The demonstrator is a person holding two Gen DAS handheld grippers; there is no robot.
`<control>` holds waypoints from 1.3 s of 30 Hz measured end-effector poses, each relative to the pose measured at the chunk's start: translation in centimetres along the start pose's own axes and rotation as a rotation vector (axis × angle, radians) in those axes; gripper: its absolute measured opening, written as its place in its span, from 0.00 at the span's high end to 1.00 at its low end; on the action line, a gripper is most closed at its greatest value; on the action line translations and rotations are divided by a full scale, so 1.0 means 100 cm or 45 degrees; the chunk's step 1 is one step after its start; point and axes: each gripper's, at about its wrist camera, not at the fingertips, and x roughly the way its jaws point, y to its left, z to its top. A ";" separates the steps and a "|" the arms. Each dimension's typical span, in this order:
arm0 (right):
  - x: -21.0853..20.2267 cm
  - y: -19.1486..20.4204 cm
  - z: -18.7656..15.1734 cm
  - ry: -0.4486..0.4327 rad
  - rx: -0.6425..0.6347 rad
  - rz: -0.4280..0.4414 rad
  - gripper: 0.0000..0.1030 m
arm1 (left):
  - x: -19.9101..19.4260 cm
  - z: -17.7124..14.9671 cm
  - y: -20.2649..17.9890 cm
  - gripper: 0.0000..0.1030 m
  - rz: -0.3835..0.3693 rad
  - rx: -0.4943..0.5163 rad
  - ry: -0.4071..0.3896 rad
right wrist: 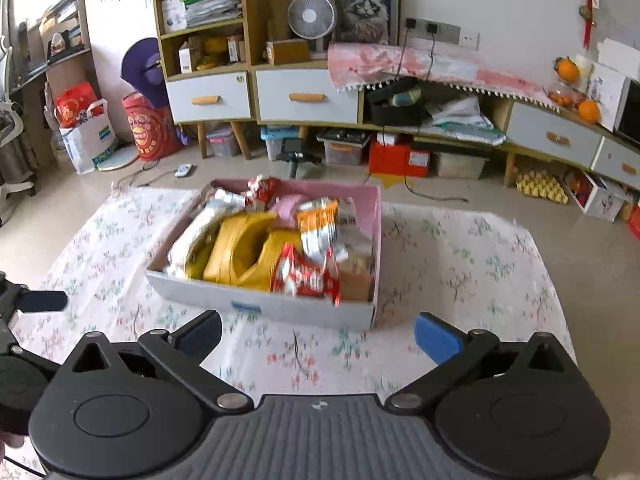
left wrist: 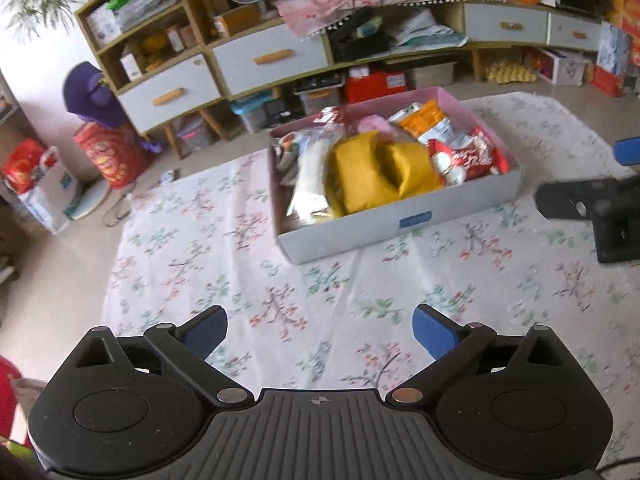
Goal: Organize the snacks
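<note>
Two hand-held tongs hang over a flowered cloth (left wrist: 224, 240) spread on the floor, both pointing down toward a shallow box (right wrist: 256, 300) packed with snacks. The left gripper (left wrist: 320, 330) has its blue pads spread wide with only cloth between them; the right gripper (right wrist: 318, 338) stands just as wide and is likewise empty. Neither touches the box or anything in it.

The snacks all lie inside the box: a folded yellow bag (right wrist: 244, 248) in the middle, a silver packet (left wrist: 310, 184) along its left side, an orange-and-white packet (right wrist: 320, 224) toward the back and a red-and-white packet (right wrist: 308, 276) against the near wall. No loose packet shows on the cloth in either view. In the left view the tip of the right gripper juts in at the right edge, near the box's right end.

The gathering step appears finished, or close to it, with the tongs standing clear of the load. The packets lie heaped and overlapping, not in rows, so any next move would call for reaching back in, closing on one packet by its edge, and setting it flat or upright beside its neighbours. The slick wrappers may slip from the pads, and the yellow bag may drag others along with it.

A low cabinet (right wrist: 308, 96) with white drawers lines the wall behind.
</note>
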 end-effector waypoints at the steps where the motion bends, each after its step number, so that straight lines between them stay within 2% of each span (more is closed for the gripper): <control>1: 0.000 0.002 -0.004 0.004 -0.017 -0.014 0.16 | -0.001 -0.002 0.000 0.02 0.015 0.000 0.000; 7: 0.001 0.006 -0.021 0.044 -0.053 -0.077 0.16 | -0.011 -0.016 -0.007 0.00 0.034 -0.001 -0.026; 12: -0.003 0.011 -0.026 0.025 -0.104 -0.120 0.16 | -0.010 -0.019 -0.009 0.00 0.020 -0.021 -0.027; 25: 0.011 0.021 -0.023 0.057 -0.162 -0.108 0.16 | 0.001 -0.021 -0.008 0.00 0.005 -0.030 0.001; 39: 0.008 0.023 -0.025 0.062 -0.168 -0.106 0.16 | -0.003 -0.021 -0.009 0.00 -0.001 -0.036 -0.013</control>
